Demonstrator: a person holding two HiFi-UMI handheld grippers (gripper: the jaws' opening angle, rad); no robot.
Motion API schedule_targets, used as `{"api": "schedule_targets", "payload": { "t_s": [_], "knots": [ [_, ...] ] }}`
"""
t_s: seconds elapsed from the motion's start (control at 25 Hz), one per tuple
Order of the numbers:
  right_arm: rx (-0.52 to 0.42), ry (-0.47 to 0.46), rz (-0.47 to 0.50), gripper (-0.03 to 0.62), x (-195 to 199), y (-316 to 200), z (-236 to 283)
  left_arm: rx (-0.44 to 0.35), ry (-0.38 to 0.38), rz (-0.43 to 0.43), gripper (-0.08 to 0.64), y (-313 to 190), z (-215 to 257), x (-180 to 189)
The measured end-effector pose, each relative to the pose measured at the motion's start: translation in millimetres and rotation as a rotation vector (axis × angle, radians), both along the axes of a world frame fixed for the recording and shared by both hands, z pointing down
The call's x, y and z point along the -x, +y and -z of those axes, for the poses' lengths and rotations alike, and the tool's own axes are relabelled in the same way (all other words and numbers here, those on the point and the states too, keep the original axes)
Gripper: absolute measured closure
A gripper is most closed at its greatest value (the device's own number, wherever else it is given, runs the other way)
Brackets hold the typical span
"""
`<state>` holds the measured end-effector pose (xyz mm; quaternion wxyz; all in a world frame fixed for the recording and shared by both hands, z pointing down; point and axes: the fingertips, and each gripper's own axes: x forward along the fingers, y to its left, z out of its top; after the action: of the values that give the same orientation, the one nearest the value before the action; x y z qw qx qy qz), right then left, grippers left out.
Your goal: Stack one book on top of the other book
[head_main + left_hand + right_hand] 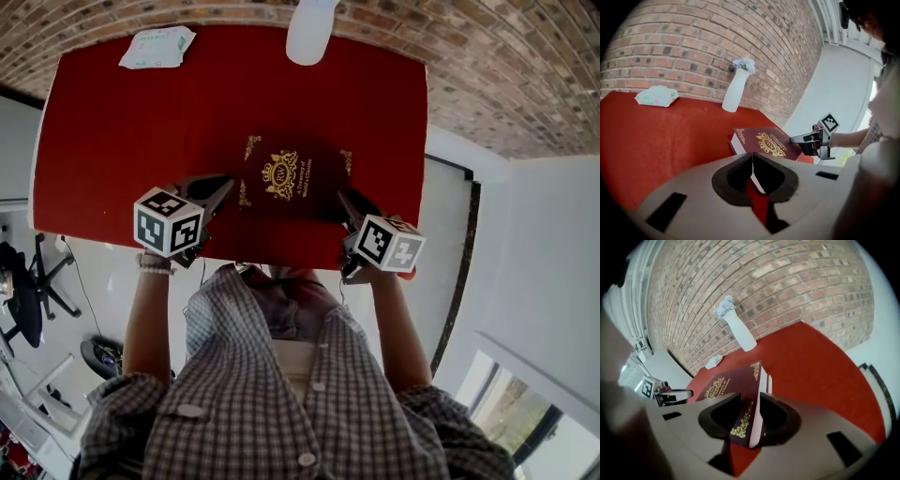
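Note:
A dark maroon book [291, 178] with gold print lies on the red table [131, 141] near its front edge. My right gripper [751, 397] is shut on the book's [724, 383] near right corner, cover and white pages filling the gap between the jaws. Beside that corner a second pale page edge [769, 383] shows; I cannot tell whether it is another book. My left gripper [752, 157] is shut just short of the book's [764, 140] left corner, only a thin pale sliver in the seam. The head view shows both grippers flanking the book, left gripper [223, 190] and right gripper [349, 204].
A white vase [311, 28] with pale flowers stands at the table's far edge against the brick wall. A soft tissue pack [157, 47] lies at the far left corner. The person's checked shirt [281, 394] is right behind the table's front edge.

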<state>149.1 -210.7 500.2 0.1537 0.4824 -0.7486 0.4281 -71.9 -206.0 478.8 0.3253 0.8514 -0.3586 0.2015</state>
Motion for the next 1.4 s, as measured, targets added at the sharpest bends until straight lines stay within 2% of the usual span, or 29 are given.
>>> {"api": "schedule_targets", "payload": {
  "t_s": [0.12,0.2,0.48,0.76,0.96,1.12,1.4],
  "knots": [
    [-0.067,0.124,-0.057,0.568,-13.4,4.9,10.9,-0.061,0.053,0.026,0.551,3.8,19.9,6.6],
    [-0.109,0.156,-0.09,0.584,-20.4,10.7,22.3,-0.097,0.086,0.042,0.552,8.7,33.7,10.0],
    [-0.222,0.203,-0.1,0.584,-19.0,42.5,63.2,-0.187,0.114,0.036,0.552,38.6,71.3,22.7],
    [-0.262,0.112,-0.157,0.584,9.4,87.1,84.5,-0.289,0.068,-0.038,0.552,89.5,97.8,38.2],
    [-0.325,0.141,-0.123,0.584,35.5,126.1,104.2,-0.33,0.083,-0.053,0.552,128.7,110.1,55.0],
    [-0.351,0.157,-0.106,0.584,51.1,159.4,113.0,-0.349,0.07,-0.101,0.552,154.8,110.0,65.4],
    [-0.382,0.162,-0.157,0.584,59.4,208.2,126.7,-0.384,0.182,-0.079,0.552,177.7,129.9,74.9]
  ]
}}
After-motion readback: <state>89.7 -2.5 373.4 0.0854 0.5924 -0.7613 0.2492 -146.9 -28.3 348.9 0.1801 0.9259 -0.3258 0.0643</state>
